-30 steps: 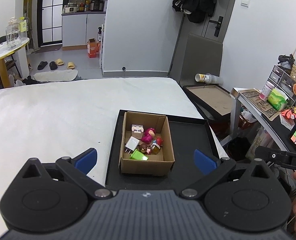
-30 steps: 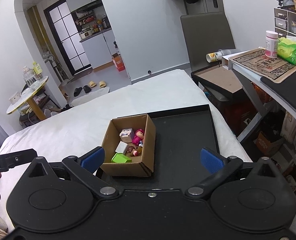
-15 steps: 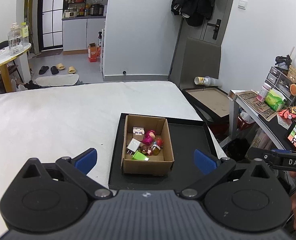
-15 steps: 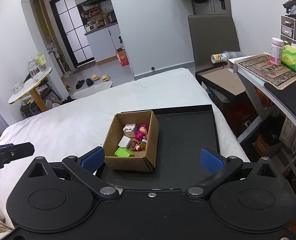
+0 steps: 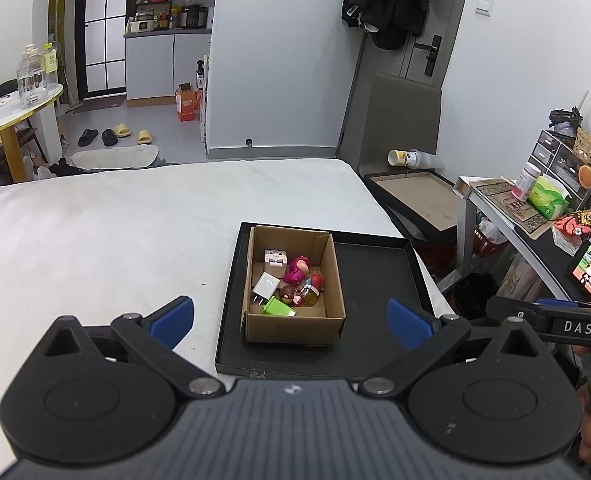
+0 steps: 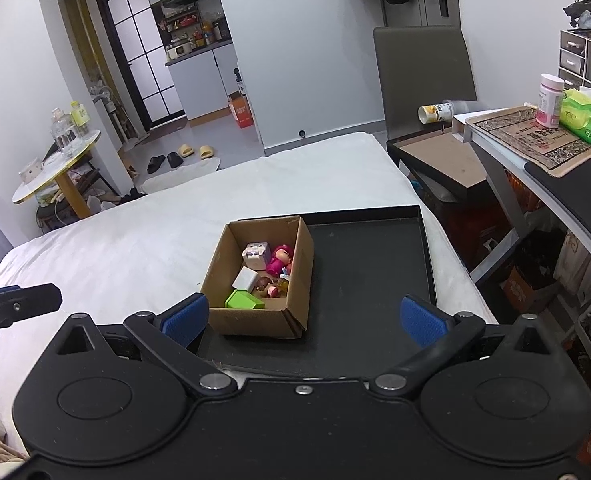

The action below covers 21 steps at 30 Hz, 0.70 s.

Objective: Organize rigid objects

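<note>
Cardboard box (image 5: 293, 286) of small toys (image 5: 291, 278) sits along the black tray's (image 5: 379, 280) left edge, leaving bare tray for sorting; left gripper (image 5: 291, 316) and right gripper (image 6: 301, 318) hover spread, empty.

White walls (image 5: 279, 60) enclose a white bed (image 5: 115, 232). A grey chair (image 6: 423, 68) stands by the door (image 5: 423, 40), slippers (image 5: 129, 133) lie on the floor, and a round table (image 6: 55, 168) stands left.
</note>
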Available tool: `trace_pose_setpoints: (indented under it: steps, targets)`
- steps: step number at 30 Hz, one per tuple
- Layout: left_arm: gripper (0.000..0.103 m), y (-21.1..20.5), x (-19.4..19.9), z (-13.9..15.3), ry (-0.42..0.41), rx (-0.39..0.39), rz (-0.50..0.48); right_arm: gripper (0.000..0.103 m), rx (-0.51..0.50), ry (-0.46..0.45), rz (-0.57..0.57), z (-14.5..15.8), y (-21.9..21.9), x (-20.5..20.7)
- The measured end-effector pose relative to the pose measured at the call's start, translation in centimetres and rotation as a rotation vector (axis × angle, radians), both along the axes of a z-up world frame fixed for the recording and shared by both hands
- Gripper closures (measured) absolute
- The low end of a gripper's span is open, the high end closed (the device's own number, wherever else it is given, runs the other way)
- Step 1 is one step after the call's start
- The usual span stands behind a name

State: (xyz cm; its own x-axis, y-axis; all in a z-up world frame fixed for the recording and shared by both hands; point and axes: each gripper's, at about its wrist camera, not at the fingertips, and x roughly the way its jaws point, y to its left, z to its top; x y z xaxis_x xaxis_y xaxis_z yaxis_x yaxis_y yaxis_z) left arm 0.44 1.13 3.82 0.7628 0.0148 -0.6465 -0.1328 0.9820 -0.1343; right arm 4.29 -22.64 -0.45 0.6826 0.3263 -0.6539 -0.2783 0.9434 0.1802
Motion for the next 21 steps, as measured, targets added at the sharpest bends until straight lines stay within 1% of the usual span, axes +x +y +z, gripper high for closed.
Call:
trace_pose_setpoints:
  steps: [3, 21]
  targets:
    - [0.001, -0.18, -0.03, -0.04, 0.003, 0.010, -0.001, 0.000, -0.006, 0.003, 0.000, -0.06, 0.03, 0.00]
    - [0.001, -0.21, 0.14, -0.47, 0.028, 0.016, -0.007, 0.000, -0.031, 0.003, 0.006, -0.08, 0.36, -0.17]
